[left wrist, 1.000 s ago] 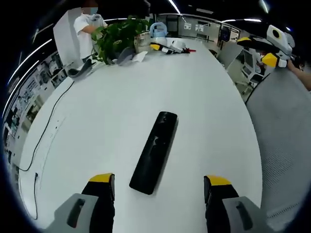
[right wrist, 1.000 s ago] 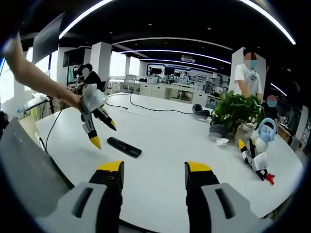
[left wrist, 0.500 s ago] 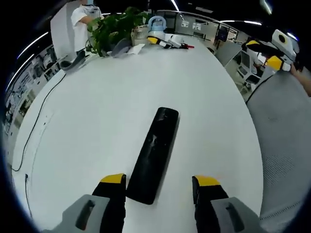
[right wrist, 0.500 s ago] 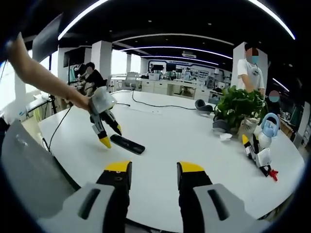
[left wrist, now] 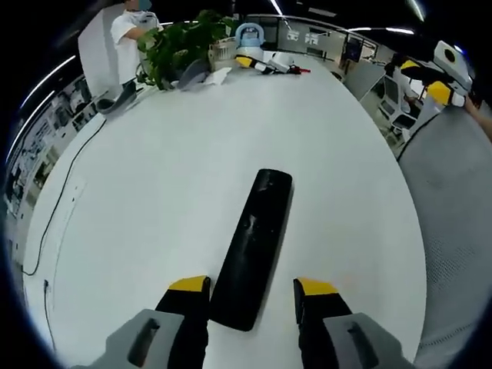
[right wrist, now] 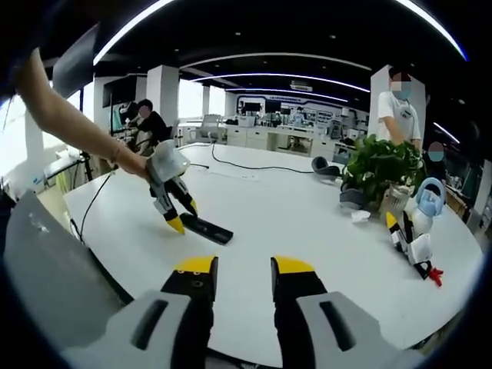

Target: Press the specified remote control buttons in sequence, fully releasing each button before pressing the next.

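White worktop (left wrist: 154, 192) spreads ahead in the left gripper view, where we see the remote (left wrist: 254, 246) lying flat, its near end between our left tool's (left wrist: 252, 286) narrowly parted jaws; no button looks pressed yet. Right gripper view adds the right tool (right wrist: 243, 266), almost closed, empty, hanging well apart from the remote.

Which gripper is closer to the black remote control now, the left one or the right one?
Left. The left gripper straddles the near end of the remote control, jaws on either side. The right gripper is held well back from it, near the table edge.
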The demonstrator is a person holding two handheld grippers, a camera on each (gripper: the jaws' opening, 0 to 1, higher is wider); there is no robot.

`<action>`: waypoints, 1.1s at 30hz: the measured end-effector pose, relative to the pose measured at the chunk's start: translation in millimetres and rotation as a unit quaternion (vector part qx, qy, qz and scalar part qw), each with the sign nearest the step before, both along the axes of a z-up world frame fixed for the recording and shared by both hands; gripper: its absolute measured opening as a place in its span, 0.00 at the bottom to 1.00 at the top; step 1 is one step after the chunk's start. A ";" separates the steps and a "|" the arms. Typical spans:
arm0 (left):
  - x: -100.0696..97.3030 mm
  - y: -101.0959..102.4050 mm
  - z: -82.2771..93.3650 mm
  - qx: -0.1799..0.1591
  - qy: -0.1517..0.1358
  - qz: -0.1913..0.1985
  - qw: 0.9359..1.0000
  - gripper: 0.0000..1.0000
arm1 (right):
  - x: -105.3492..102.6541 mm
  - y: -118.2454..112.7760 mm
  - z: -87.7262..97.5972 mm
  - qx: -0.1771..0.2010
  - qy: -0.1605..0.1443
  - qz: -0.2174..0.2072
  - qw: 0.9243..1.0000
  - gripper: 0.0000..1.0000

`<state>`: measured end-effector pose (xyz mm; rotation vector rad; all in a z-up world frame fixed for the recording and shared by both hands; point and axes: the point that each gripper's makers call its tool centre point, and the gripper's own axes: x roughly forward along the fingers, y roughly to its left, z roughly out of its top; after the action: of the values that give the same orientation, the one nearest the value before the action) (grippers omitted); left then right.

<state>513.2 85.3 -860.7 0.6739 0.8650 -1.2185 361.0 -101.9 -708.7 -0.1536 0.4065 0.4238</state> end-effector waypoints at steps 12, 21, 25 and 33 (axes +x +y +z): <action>-2.1 -3.8 -1.1 0.009 0.000 -0.042 0.999 0.42 | 0.9 -2.9 -0.1 -0.005 -0.001 -0.006 1.000 0.23; -13.1 -8.0 -0.2 0.005 -0.007 -0.089 0.996 0.28 | 0.5 -2.2 -1.1 -0.007 0.001 -0.003 1.000 0.21; -13.7 -7.9 1.5 0.007 -0.002 -0.082 0.997 0.25 | 0.5 -3.2 -1.1 -0.007 0.001 -0.006 1.000 0.21; -12.9 -7.5 2.0 -0.002 -0.004 -0.083 0.997 0.25 | -0.1 -2.0 -3.4 -0.010 0.008 -0.003 1.000 0.20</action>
<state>500.3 77.8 -858.6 0.7596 0.8117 -1.3643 360.9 -103.8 -712.1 -0.1692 0.4262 0.4149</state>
